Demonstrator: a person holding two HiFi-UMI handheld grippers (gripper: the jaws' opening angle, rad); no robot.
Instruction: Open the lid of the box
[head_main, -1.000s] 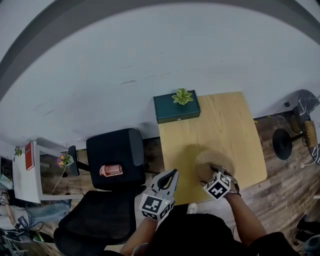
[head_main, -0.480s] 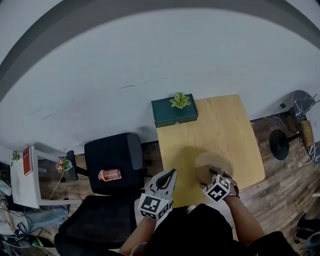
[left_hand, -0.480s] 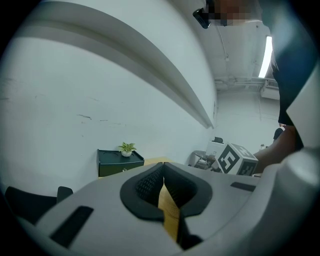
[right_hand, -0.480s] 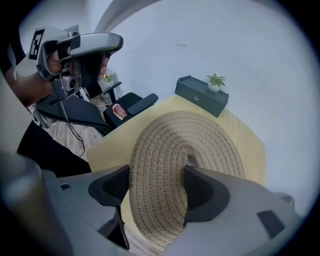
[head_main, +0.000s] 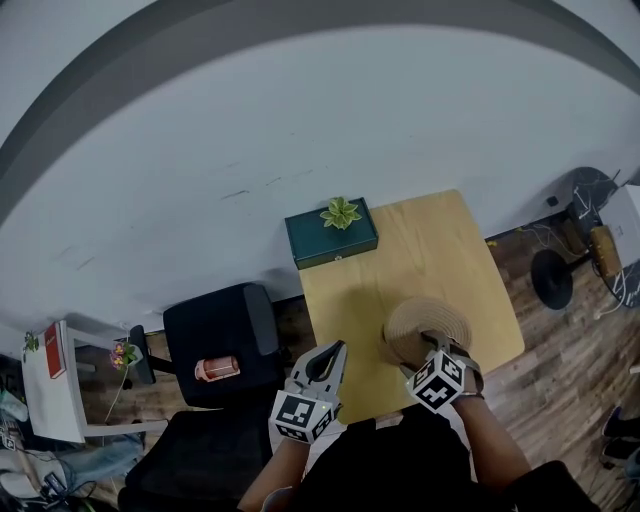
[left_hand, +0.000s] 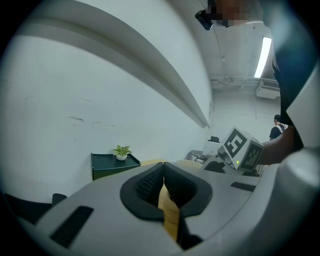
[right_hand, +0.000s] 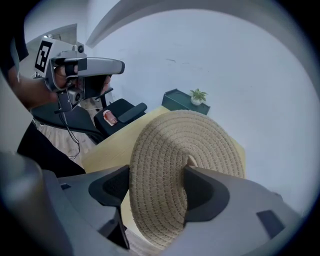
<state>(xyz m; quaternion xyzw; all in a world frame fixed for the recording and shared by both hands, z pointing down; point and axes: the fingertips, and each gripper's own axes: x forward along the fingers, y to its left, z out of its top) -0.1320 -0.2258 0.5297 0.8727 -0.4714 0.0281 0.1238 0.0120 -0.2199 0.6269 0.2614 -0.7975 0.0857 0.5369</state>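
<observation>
Only right gripper view: lid (right_hand: 165, 170) between jaws

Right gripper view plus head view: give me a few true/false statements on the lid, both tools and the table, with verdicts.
1. The right tool is clamped on the rim of the woven lid. True.
2. The left tool holds the green box. False: its jaws are together with nothing between them, and the box stands at the far corner of the table.
3. A small potted plant stands on the green box. True.
4. The woven lid lies on the floor. False: it is in the right tool, over the table.
5. The black chair has a bare seat. False: a pink object lies on it.
</observation>
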